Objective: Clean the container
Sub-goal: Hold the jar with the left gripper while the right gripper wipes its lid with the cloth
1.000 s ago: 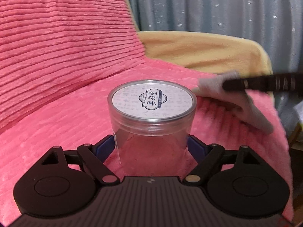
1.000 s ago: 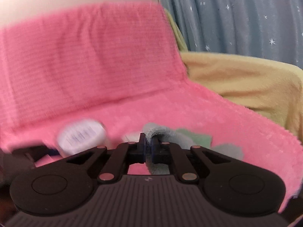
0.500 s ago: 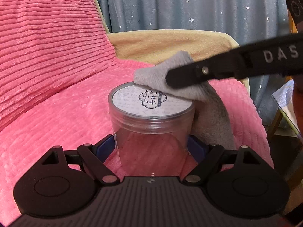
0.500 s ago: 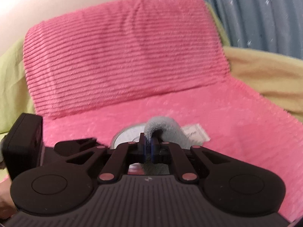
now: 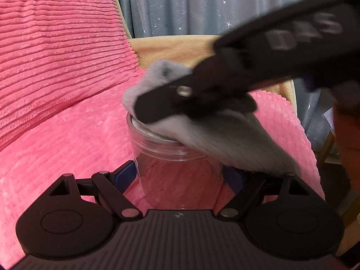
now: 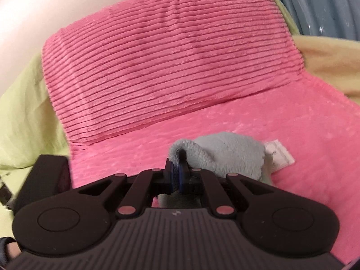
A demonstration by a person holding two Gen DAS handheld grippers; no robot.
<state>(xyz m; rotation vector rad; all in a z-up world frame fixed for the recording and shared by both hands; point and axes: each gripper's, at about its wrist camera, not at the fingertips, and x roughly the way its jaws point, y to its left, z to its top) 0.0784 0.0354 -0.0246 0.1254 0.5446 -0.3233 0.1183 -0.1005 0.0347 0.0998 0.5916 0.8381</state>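
A clear plastic container point(image 5: 177, 168) stands upright on a pink ribbed blanket point(image 5: 67, 135), clamped at its sides by the left gripper point(image 5: 178, 175), whose blue pads point(image 5: 126, 174) press the wall. The right gripper point(image 6: 177, 175), jaws just closing tighter, pinches a grey cloth point(image 5: 202, 132) that lies across the container's lid, hiding nearly all of its label. Motion blur smears the right gripper's lettering. From the right wrist, the cloth point(image 6: 222, 153) conceals the container entirely.
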